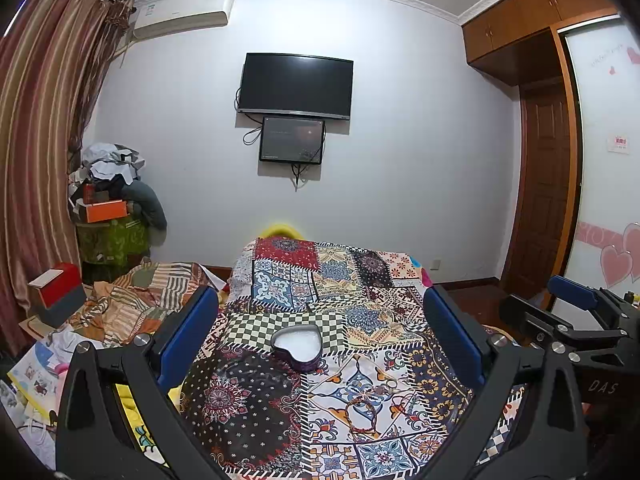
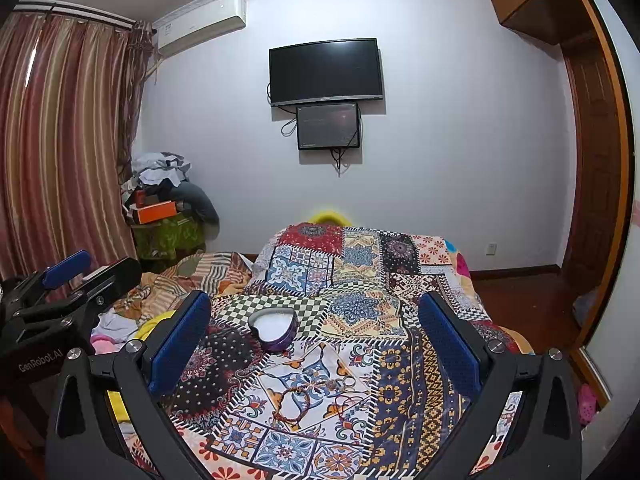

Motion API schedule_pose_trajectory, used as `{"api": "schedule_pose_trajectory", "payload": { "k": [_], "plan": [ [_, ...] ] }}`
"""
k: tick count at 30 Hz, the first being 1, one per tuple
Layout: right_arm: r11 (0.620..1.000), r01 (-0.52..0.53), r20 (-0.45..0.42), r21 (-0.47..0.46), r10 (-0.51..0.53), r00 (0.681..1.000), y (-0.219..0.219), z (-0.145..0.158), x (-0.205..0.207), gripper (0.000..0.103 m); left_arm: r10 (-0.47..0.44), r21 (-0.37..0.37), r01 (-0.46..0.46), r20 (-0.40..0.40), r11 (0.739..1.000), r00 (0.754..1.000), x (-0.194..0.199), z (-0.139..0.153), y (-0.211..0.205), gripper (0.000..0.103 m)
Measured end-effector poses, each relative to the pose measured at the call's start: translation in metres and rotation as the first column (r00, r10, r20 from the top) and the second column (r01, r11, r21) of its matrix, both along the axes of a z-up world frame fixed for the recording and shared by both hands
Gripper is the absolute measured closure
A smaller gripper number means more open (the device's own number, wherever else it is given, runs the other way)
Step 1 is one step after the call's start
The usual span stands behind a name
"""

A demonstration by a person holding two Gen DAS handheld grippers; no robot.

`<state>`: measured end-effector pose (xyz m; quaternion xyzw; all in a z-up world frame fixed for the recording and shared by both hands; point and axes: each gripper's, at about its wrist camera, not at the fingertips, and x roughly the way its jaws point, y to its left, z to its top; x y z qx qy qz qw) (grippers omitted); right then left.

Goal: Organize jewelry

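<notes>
A purple heart-shaped box (image 1: 297,346) (image 2: 274,328) with a white lining stands open on the patchwork cloth (image 1: 360,280) (image 2: 400,380). A braided bracelet (image 1: 362,416) (image 2: 292,406) lies flat on the cloth nearer to me, and a thin ring (image 1: 390,383) (image 2: 347,382) lies just beyond it. My left gripper (image 1: 320,324) hovers open above the cloth with nothing between its blue pads. My right gripper (image 2: 314,320) is also open and holds nothing. Each gripper shows at the edge of the other's view.
A striped crumpled blanket (image 1: 140,300) and loose papers (image 1: 36,372) lie left of the cloth. A red box (image 1: 56,284) sits by the curtain. A pile of clothes and an orange box (image 1: 106,210) fill the far corner. Wooden floor (image 2: 532,300) and a door are right.
</notes>
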<state>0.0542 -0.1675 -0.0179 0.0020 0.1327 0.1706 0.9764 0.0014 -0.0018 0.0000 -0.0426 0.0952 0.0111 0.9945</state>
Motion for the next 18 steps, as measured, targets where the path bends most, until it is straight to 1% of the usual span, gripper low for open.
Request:
{"api": "schedule_pose_trajectory", "payload": {
  "k": [18],
  "plan": [
    [1.0,-0.001,-0.005,-0.001,0.001,1.0,0.0016,-0.0052,-0.0007,0.0,0.006,0.0,-0.006,-0.006,1.0,1.0,0.0013,0.0004,0.0017,0.0]
  ]
}}
